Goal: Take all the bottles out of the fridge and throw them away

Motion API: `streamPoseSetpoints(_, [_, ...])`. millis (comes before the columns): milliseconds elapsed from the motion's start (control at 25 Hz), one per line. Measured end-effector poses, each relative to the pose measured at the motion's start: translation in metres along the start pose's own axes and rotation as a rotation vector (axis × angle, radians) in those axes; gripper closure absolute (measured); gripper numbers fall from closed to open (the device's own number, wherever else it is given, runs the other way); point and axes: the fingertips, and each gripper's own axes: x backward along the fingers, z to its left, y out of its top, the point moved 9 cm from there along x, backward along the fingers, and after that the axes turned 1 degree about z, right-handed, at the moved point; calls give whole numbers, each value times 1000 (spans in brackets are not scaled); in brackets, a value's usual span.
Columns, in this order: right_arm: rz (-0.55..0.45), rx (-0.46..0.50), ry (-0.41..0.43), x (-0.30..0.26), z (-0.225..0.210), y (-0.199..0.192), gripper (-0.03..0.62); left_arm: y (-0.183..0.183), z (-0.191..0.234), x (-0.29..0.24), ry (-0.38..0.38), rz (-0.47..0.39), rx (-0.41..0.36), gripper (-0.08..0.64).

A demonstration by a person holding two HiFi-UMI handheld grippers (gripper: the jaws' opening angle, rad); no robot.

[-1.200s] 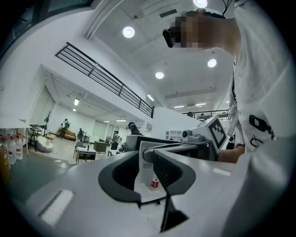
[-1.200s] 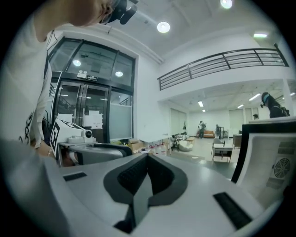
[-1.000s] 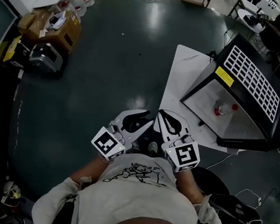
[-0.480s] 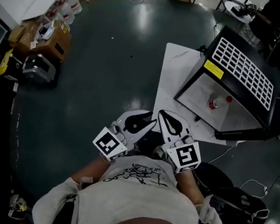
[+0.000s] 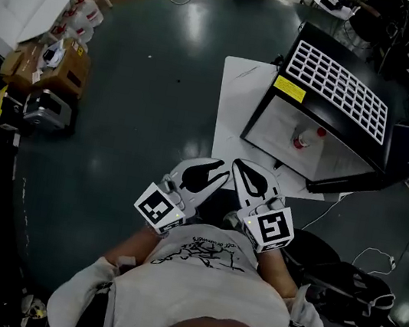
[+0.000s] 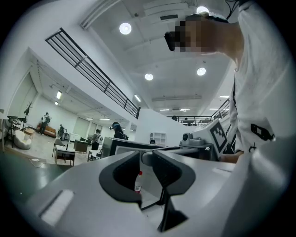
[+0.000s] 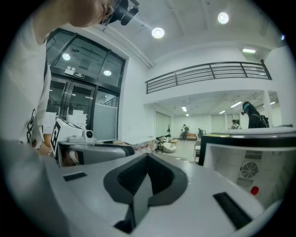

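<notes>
- The red-capped bottle (image 5: 302,139) is standing inside the open fridge (image 5: 334,83), upper right of the head view.
- The fridge is sitting nearer to us than a second ago: we are approaching, with nothing taken out yet.
- The left tongs (image 5: 219,171) are just closing slightly, gaping and empty; the right tongs (image 5: 239,166) are pressing together, empty.

We find nothing readable right now: the yellow label (image 5: 289,88) on the fridge (image 5: 334,87) at one o'clock is too small, and the shirt print (image 5: 201,253) at six o'clock blurs out.
</notes>
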Motion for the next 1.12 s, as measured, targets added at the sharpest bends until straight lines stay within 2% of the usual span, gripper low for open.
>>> streamPoseSetpoints(640, [14, -44, -195, 87, -84, -31, 584, -22, -45, -117, -168, 36, 7, 469])
streamPoseSetpoints(880, [15, -61, -247, 117, -119, -43, 584, -33, -60, -163, -207, 51, 7, 469])
streamPoseSetpoints(1120, [7, -79, -287, 180, -150, -83, 584, -70, -111, -209, -228, 77, -3, 468])
